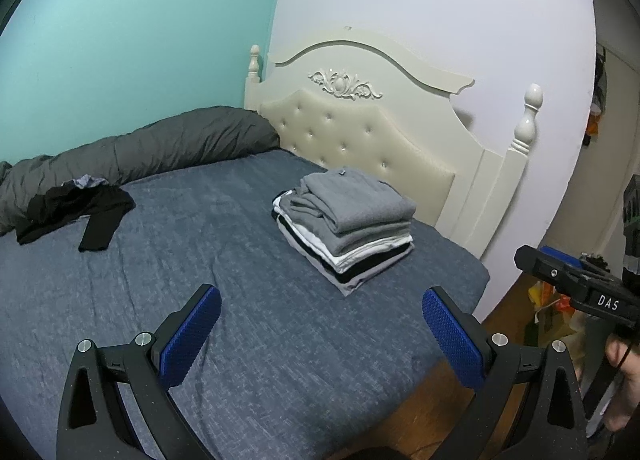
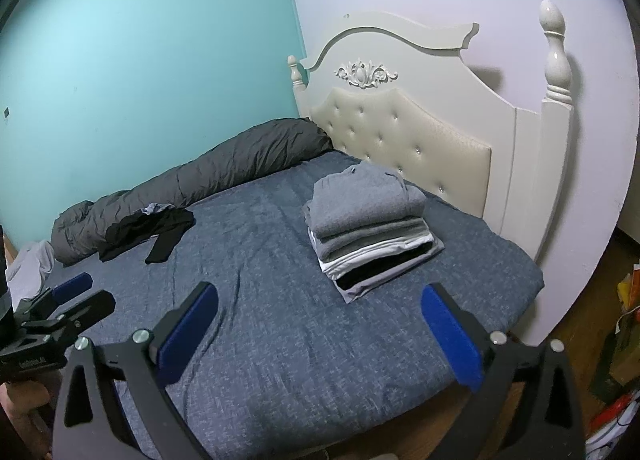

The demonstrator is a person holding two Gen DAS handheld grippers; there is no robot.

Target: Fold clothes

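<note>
Your left gripper hangs over the near part of the bed, its blue pads spread wide with nothing between them but the blue-grey sheet. Your right gripper is the same: fully released, empty, above the sheet at the bed's near edge.

No basket or box shows; the clothes lie straight on the bed. A neat stack of folded clothes sits near the cream headboard, grey pieces on top, white and black layers beneath. You cannot count the layers exactly, as the edges merge.

Well apart from it, by the teal wall, a black garment lies crumpled and unfolded, one part stretched toward you. Something pale lilac peeks out behind it, mostly hidden. Both rest against a rolled grey duvet along the wall.

At the right wrist view's left rim, a pale cloth is cut off. Bright clutter on the floor right of the bed is too blurred to name.
</note>
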